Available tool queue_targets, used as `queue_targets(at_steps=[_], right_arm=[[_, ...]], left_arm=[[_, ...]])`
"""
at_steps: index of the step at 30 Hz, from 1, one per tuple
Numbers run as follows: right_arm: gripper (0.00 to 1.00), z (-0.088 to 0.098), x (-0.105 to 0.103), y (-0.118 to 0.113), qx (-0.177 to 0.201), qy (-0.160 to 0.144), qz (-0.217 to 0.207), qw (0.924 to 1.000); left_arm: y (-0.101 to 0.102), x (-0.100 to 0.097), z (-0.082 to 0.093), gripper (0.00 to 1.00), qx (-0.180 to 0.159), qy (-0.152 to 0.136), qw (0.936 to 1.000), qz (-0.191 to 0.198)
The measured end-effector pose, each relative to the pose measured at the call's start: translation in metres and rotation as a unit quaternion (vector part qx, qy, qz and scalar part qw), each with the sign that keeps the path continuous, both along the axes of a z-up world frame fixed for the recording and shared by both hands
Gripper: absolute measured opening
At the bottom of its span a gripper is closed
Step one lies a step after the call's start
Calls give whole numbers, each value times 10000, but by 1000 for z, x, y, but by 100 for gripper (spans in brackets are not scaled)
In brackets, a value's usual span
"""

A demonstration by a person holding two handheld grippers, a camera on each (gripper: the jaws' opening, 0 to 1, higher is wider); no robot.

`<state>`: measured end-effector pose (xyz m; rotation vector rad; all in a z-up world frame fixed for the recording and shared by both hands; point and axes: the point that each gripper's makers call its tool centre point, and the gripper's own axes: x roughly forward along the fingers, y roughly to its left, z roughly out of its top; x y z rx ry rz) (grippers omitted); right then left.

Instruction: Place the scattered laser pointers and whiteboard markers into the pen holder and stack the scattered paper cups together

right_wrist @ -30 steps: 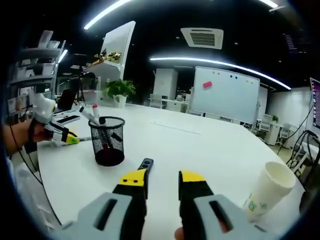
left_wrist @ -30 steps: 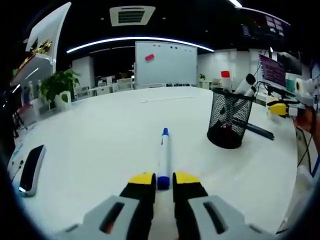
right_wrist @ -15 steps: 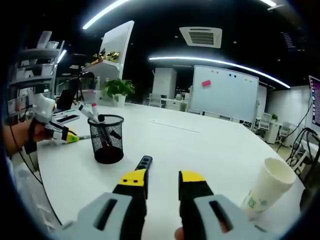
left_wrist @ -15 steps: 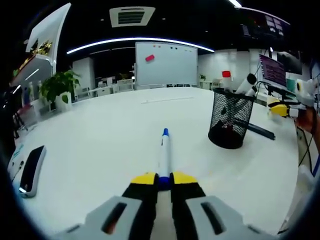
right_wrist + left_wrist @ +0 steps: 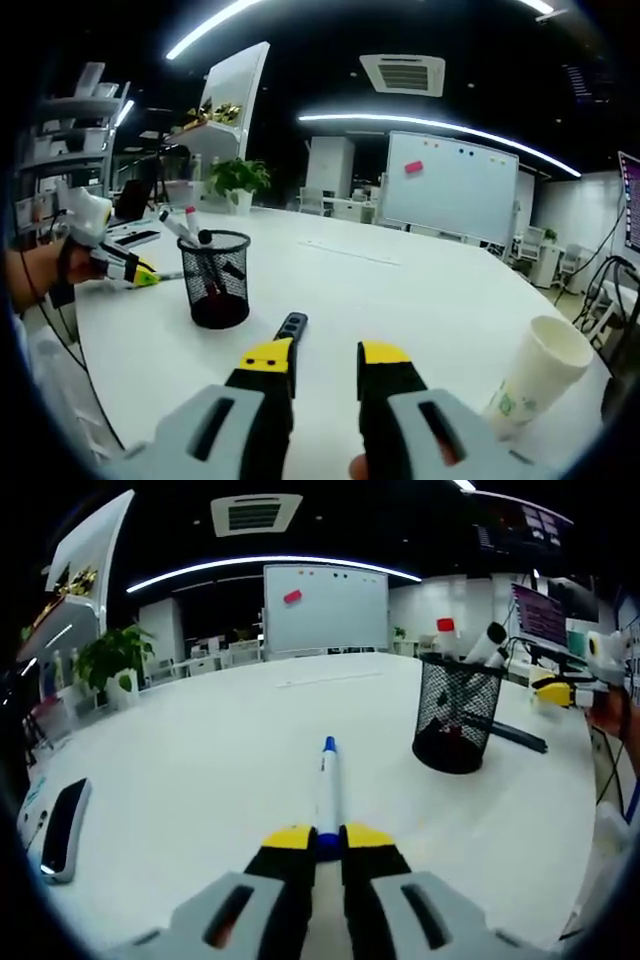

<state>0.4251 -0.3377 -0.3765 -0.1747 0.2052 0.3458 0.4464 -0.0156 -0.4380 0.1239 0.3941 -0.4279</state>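
Left gripper view: the left gripper (image 5: 319, 837) now has its yellow-tipped jaws drawn in against the blue cap end of a whiteboard marker (image 5: 327, 788), where a second ago they stood apart on either side of it; the marker lies along the white table (image 5: 200, 750), blue tip pointing away, and whether it has left the surface cannot be told; the black mesh pen holder (image 5: 455, 723), already carrying a red-capped marker and other pens, stands well apart to the right; a dark laser pointer (image 5: 515, 737) lies just behind the holder and another dark remote-like device (image 5: 60, 820) rests near the table's left edge; the closure suggests that the grasp is made and that carrying the marker to the holder is the step next due. Right gripper view: the right gripper (image 5: 322, 368) holds nothing, its jaws parted at a moderate gap and unchanged over the last second; a black laser pointer (image 5: 290, 327) lies just beyond the left jaw tip; the pen holder (image 5: 213, 279) stands to the left, a paper cup (image 5: 535, 375) upright to the right; the left gripper (image 5: 120, 266), in a person's hand, shows at far left; pointers and cups remain to be dealt with.
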Motion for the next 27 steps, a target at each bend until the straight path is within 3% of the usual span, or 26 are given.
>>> queue_targets(at_steps=[27], right_arm=[[24, 4, 0, 2, -65, -23, 62, 10000]], left_arm=[[-16, -5, 14, 11, 93, -374, 9983, -444]])
